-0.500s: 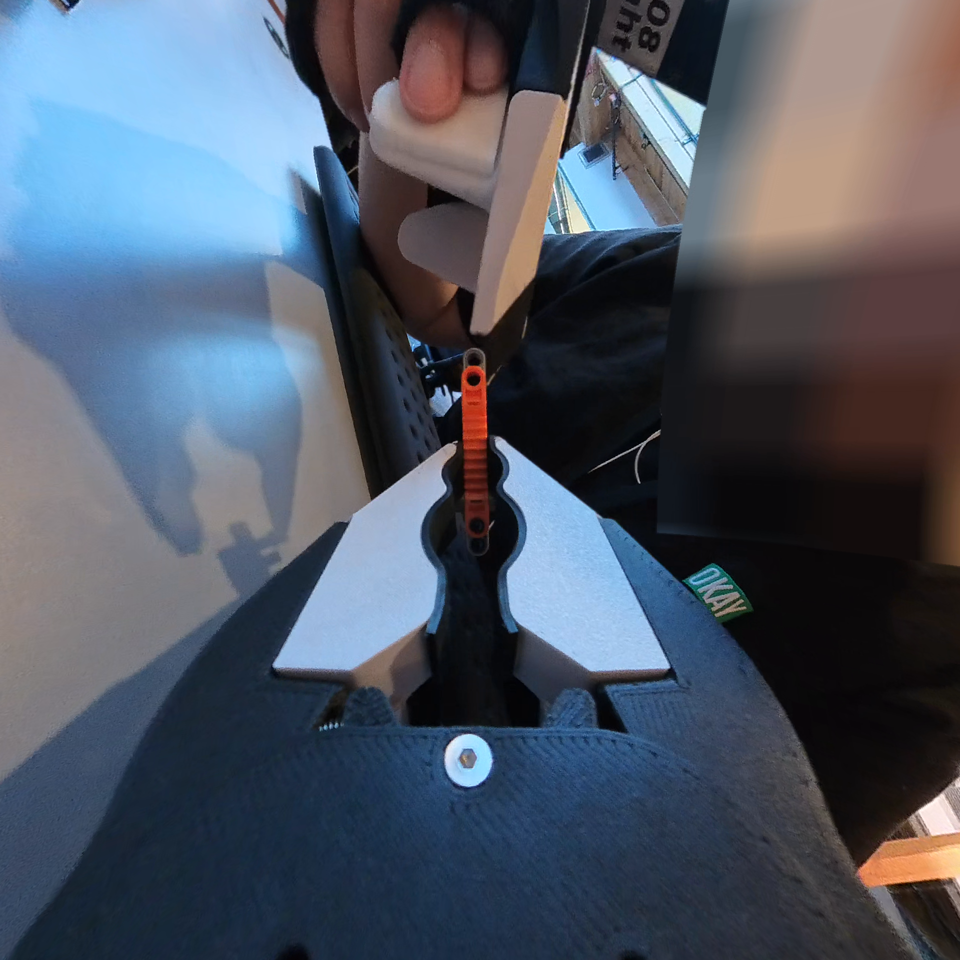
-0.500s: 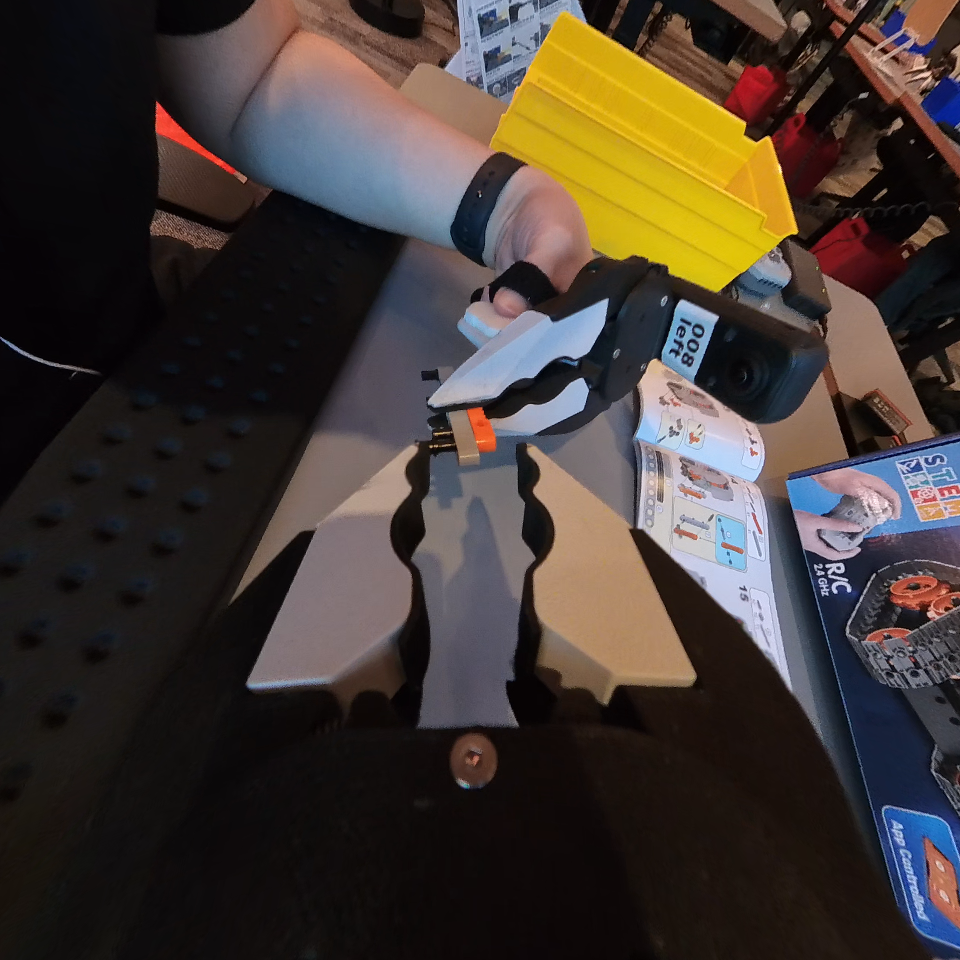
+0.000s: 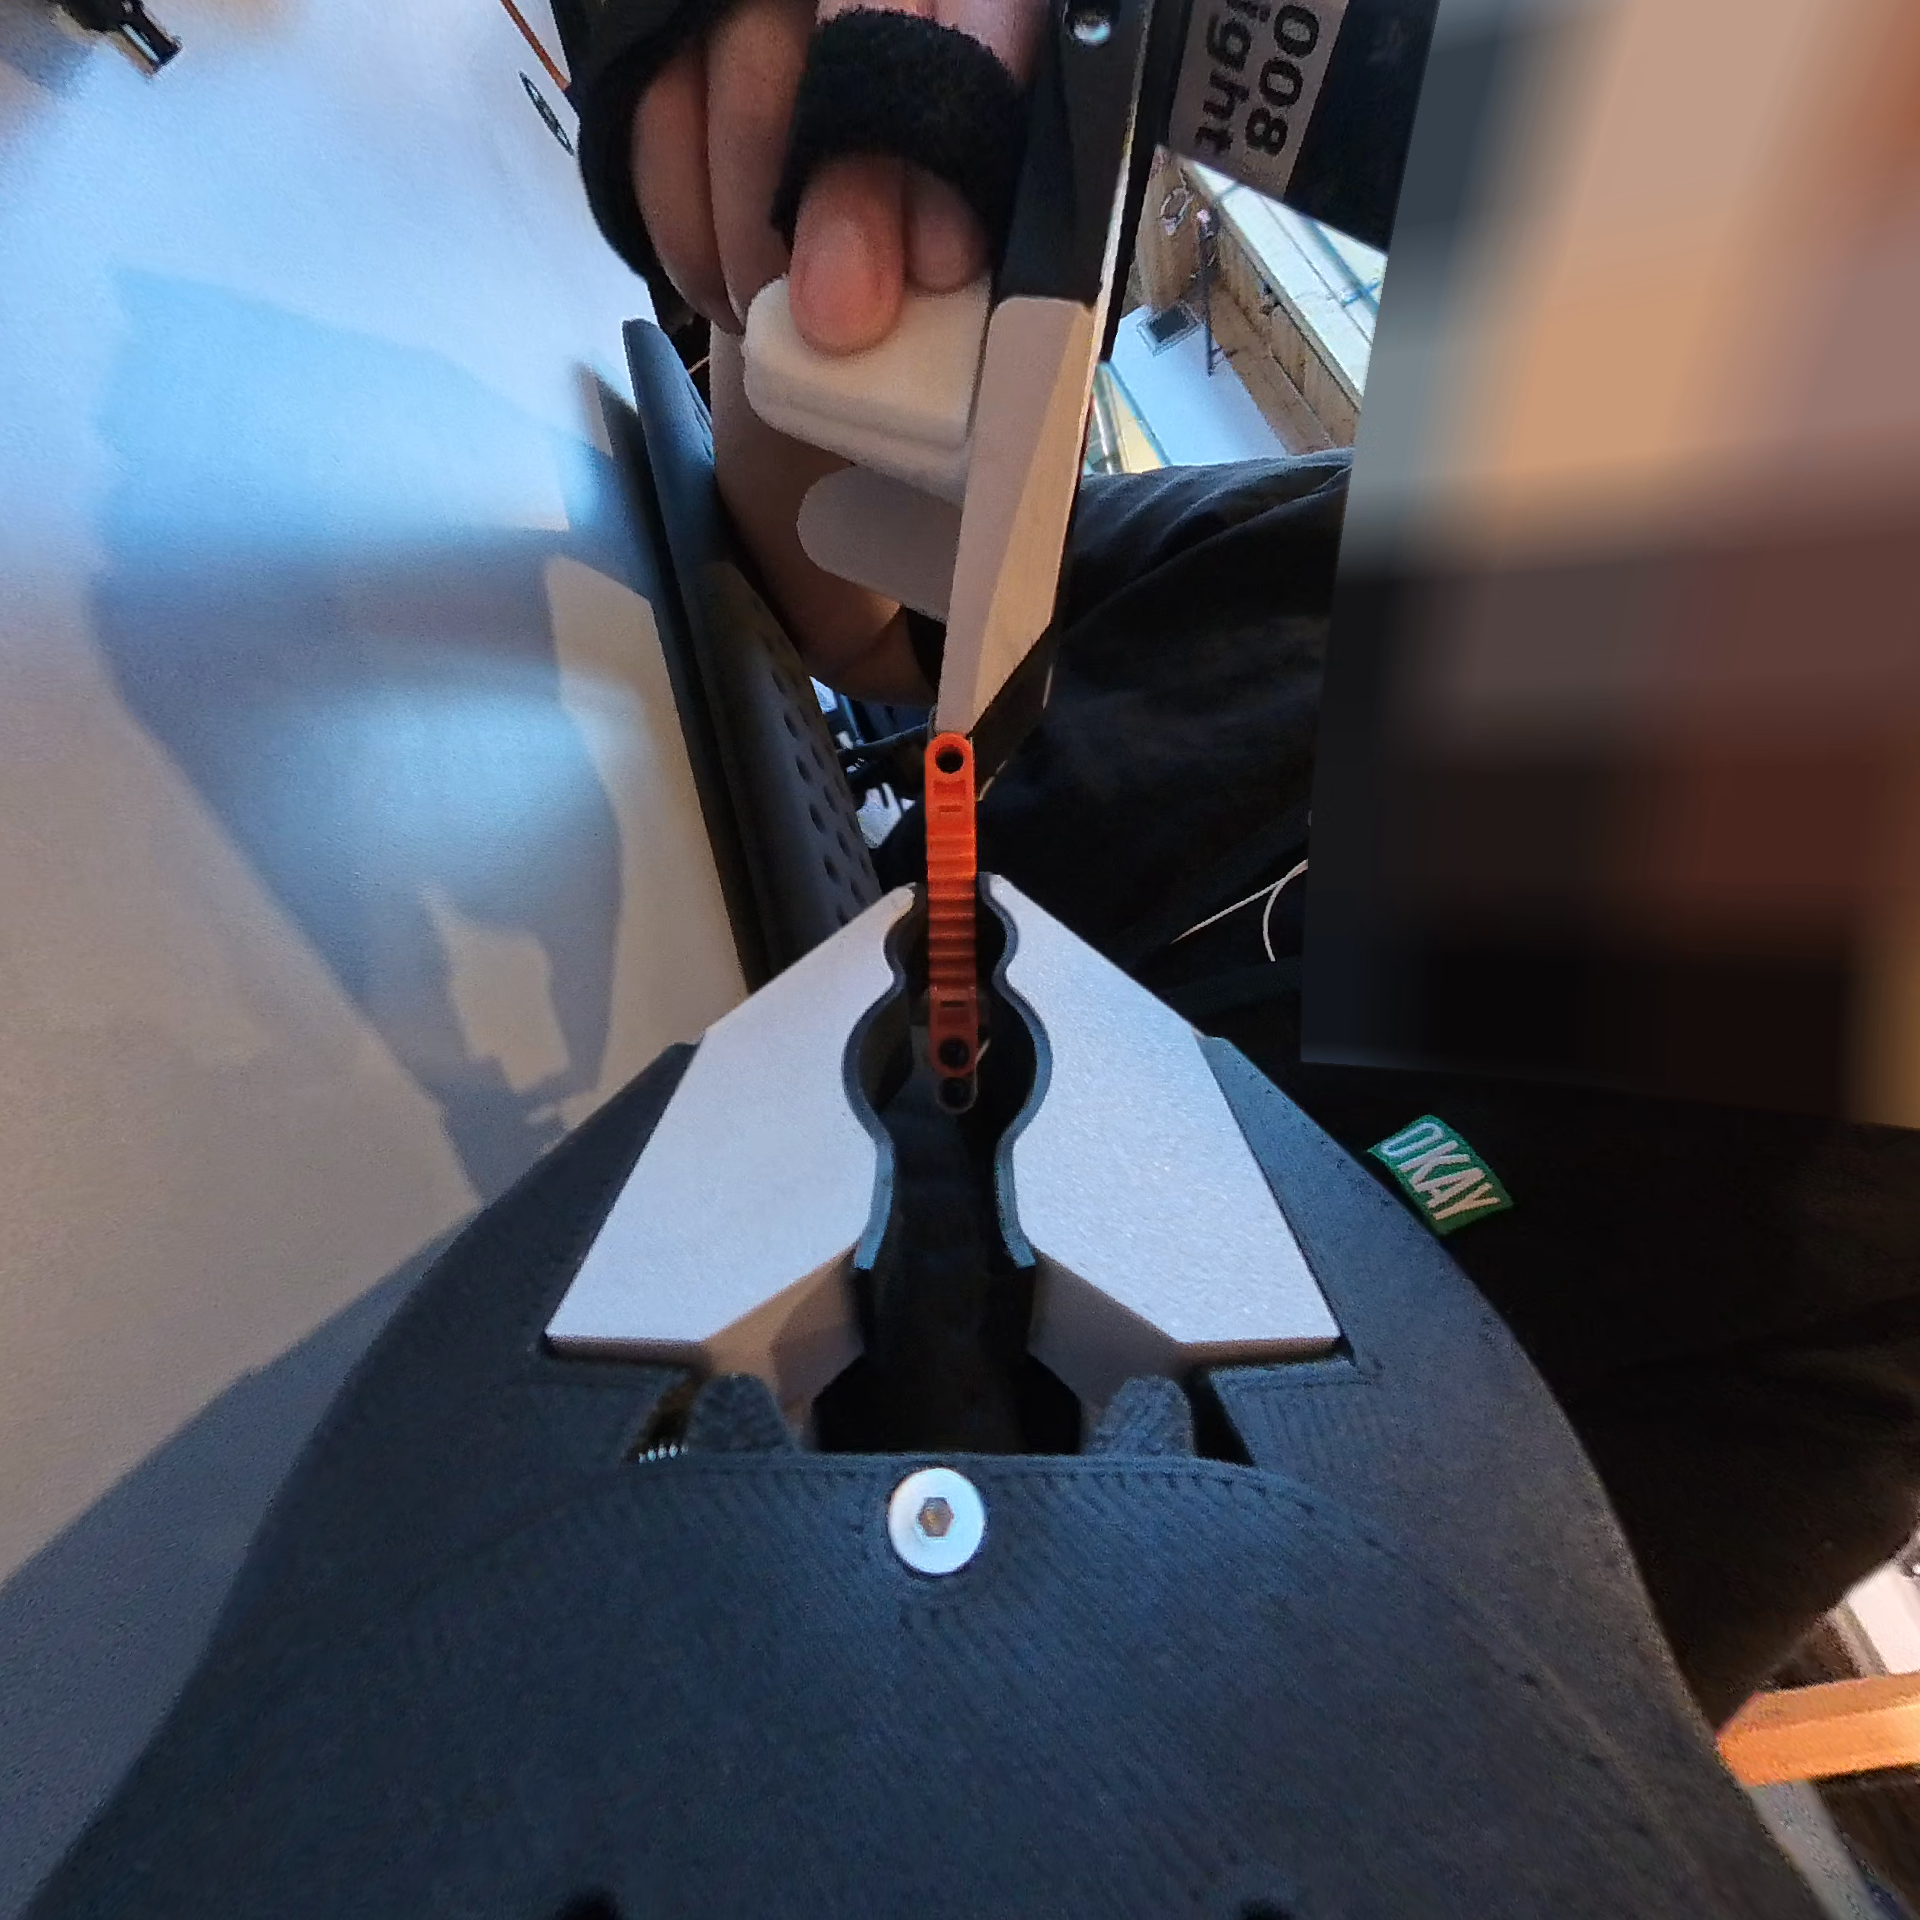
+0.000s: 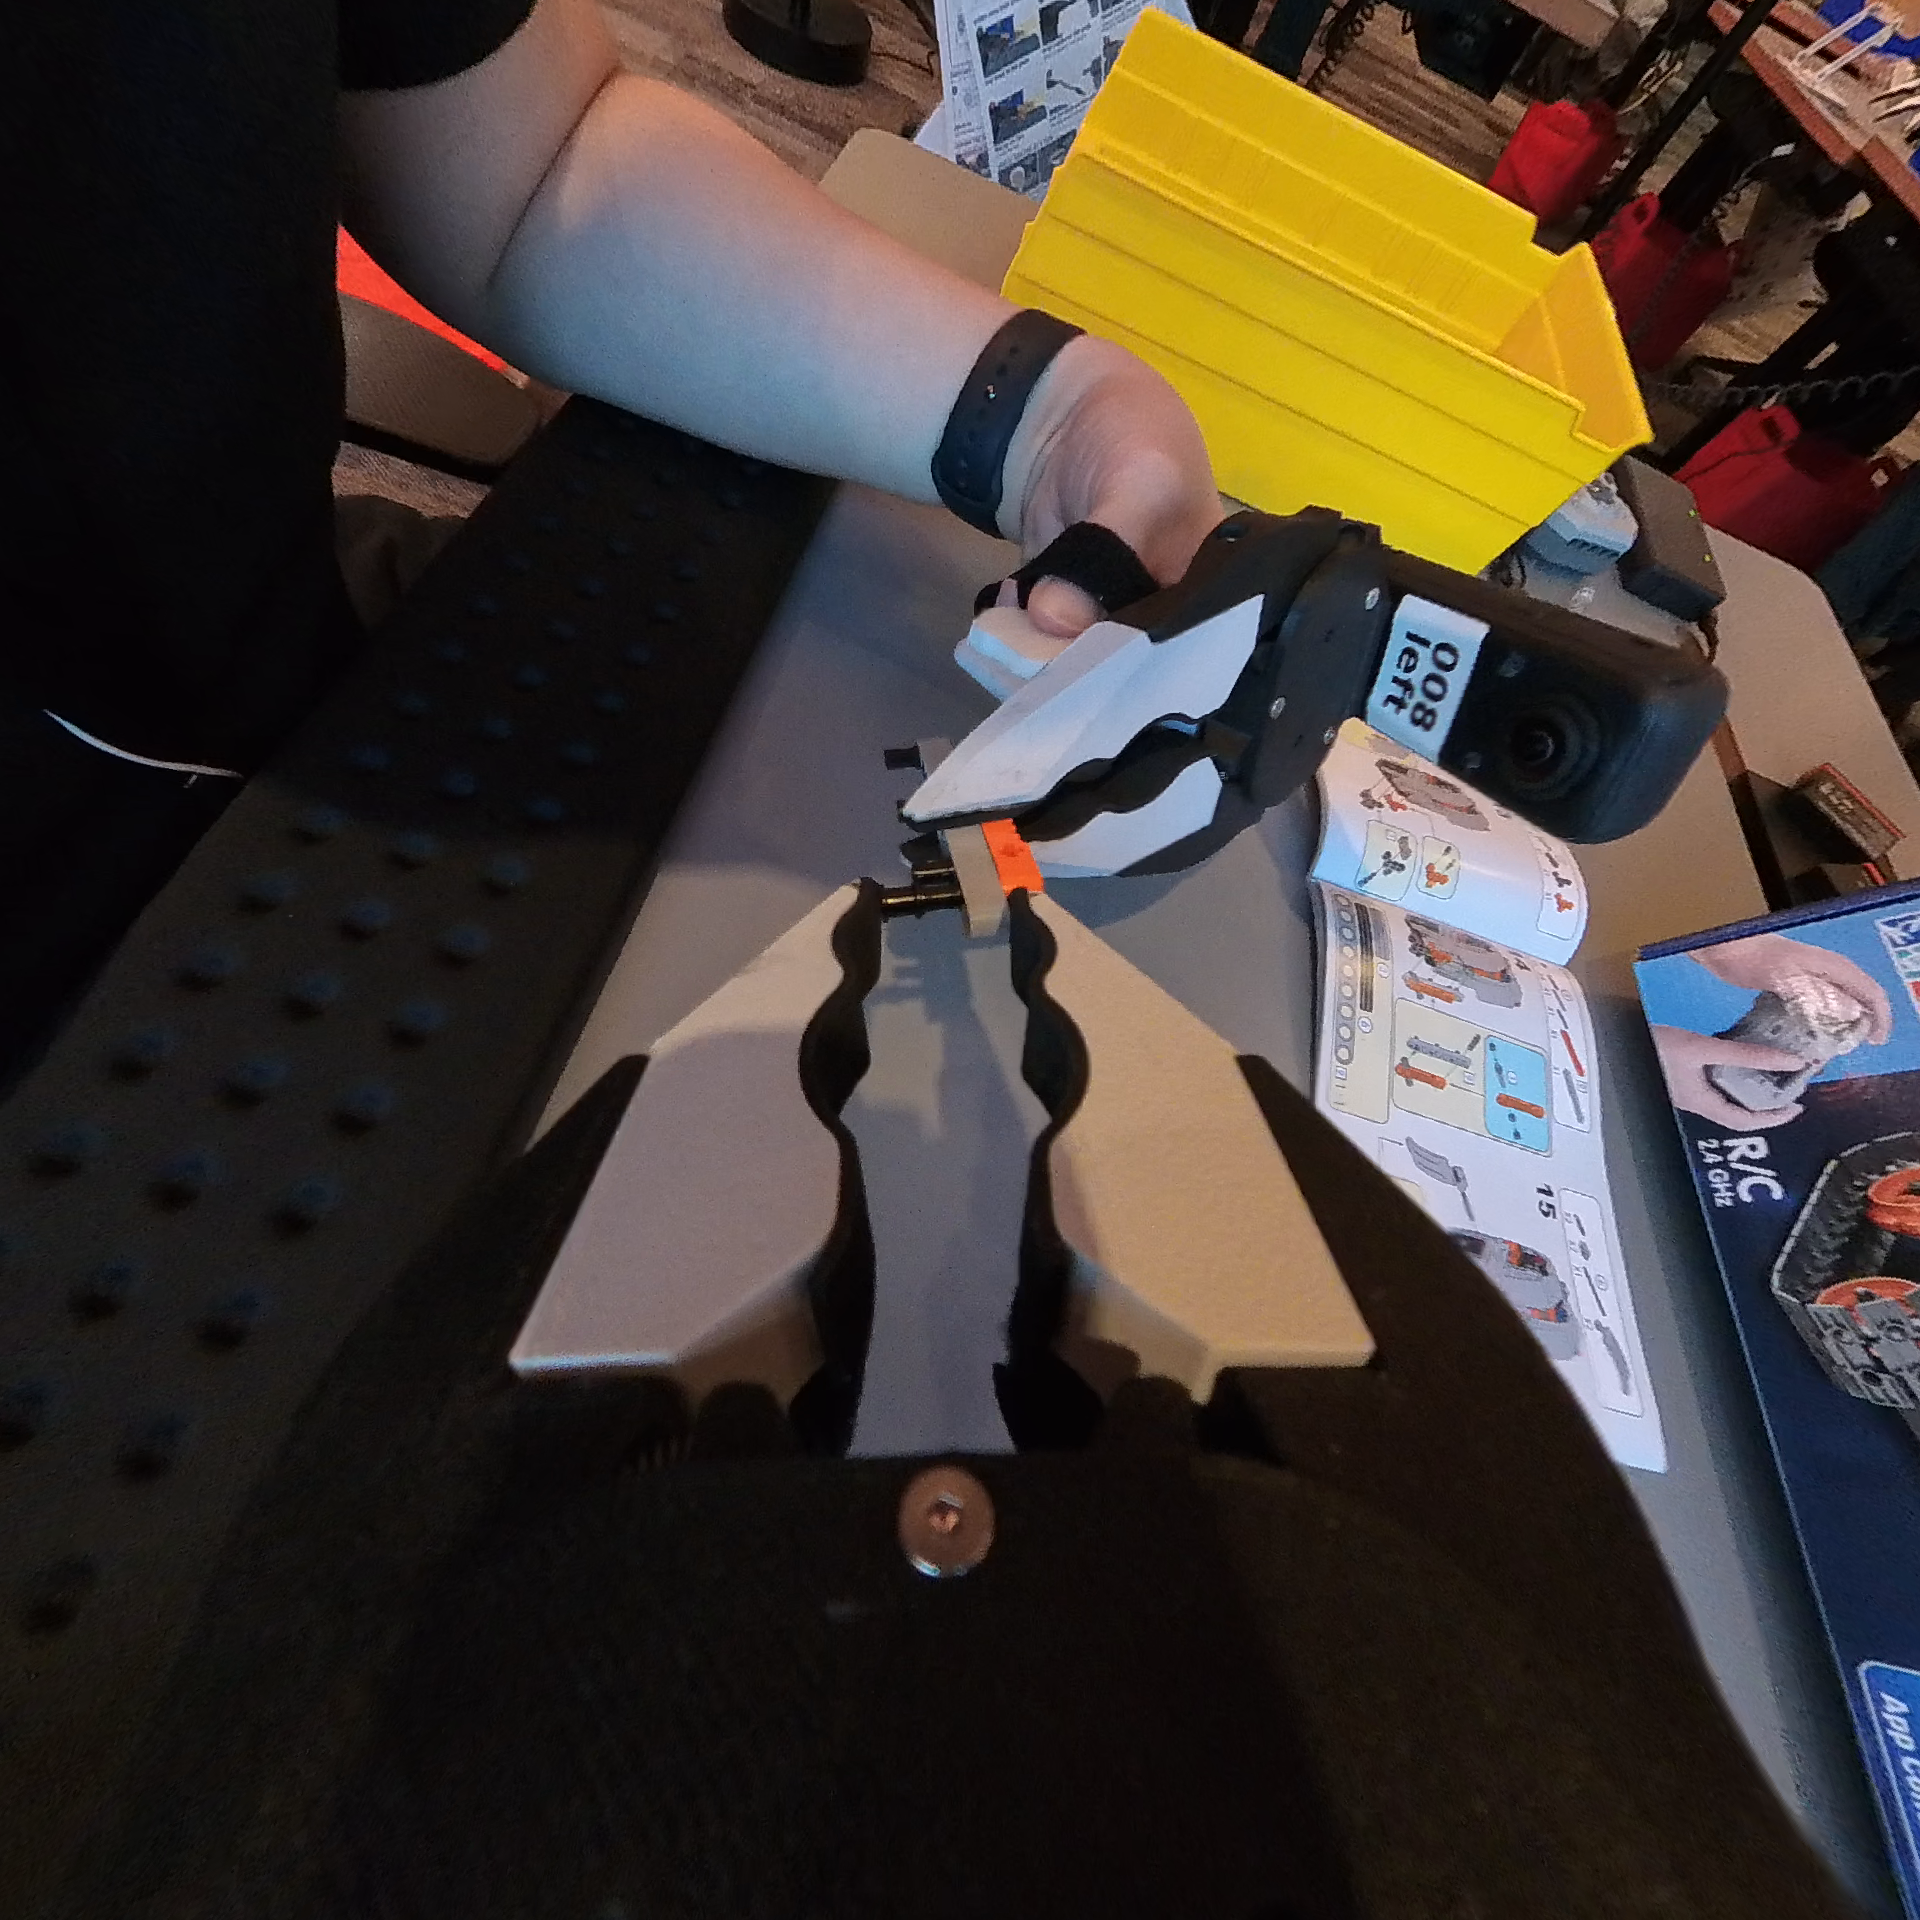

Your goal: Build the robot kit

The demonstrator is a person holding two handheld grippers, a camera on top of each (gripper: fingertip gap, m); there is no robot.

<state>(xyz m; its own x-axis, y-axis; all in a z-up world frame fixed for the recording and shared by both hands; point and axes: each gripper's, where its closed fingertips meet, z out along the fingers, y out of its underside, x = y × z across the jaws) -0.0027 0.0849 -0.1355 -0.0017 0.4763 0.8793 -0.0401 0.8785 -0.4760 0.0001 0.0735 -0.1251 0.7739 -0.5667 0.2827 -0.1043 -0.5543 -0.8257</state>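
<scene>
Right wrist view: past the grey surface (image 4: 769, 727), a yellow bin (image 4: 1299, 281) lies behind the open instruction booklet (image 4: 1455, 1039). Left of the booklet, the left gripper (image 4: 961, 831) clamps an orange toothed beam (image 3: 951, 904); the right gripper (image 4: 940, 904) brackets its black pin (image 4: 920, 900), fingers part-open.

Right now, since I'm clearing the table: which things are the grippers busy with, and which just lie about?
In the grippers:
- left gripper, shut on the orange beam, with a tan piece and black pin attached
- right gripper, open, tips either side of that pin and tan piece

Lying about:
- open instruction booklet
- yellow bin
- blue box
</scene>
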